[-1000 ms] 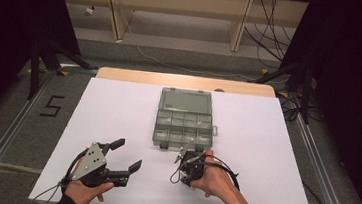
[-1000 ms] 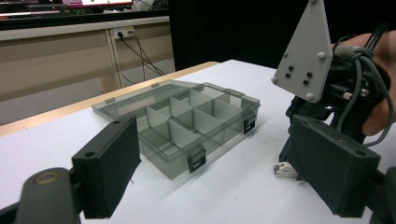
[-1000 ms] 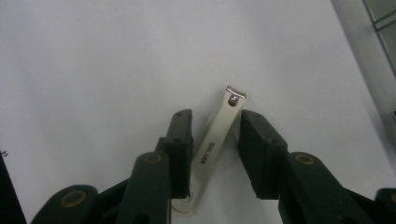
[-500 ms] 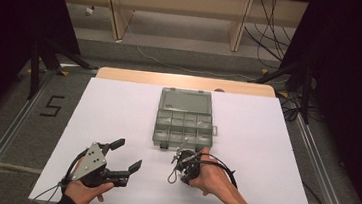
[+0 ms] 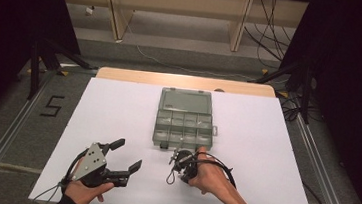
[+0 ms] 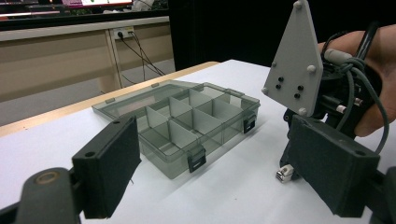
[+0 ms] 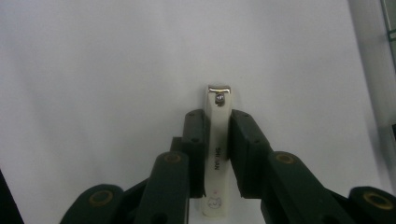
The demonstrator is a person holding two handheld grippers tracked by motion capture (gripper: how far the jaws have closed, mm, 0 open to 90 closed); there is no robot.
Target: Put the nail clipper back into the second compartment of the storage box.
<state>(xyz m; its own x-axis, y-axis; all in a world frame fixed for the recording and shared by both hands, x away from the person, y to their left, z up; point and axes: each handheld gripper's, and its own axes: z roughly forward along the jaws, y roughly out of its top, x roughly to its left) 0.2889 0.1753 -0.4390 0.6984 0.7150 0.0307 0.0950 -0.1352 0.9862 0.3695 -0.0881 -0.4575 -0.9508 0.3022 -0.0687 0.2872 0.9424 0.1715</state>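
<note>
A: Clippers! See the nail clippers (image 7: pixel 218 154) lying flat on the white bench (image 5: pixel 118 111)? The right gripper (image 5: pixel 181 163) points down at them, just in front of the clear box (image 5: pixel 184 116).

B: Is it holding them?

A: Yes. Its fingers (image 7: pixel 196 140) have just been closing, and now they squeeze the clippers from both sides. The shiny metal end (image 7: pixel 219 88) sticks out past the tips.

B: So which step is this?

A: I think it is the grab. The clippers are caught but they are not lifted; they rest on the bench.

B: What comes next?

A: My guess is a lift, then a short trip to the box. The lid is open and lies flat behind, and the little rooms inside look empty. The gripper would need to go straight up first, so the clippers do not scrape. Then it must drop them into one little room, not onto a wall between two rooms.

B: Could they slip?

A: Maybe. They are thin, smooth and held by the long sides, so a tilt could make them slide out.

B: And the other hand?

A: The left gripper (image 5: pixel 122 154) rests low over the bench, off to the left of the box. Its fingers (image 6: pixel 111 163) are spread wide apart, with nothing between them.
</note>
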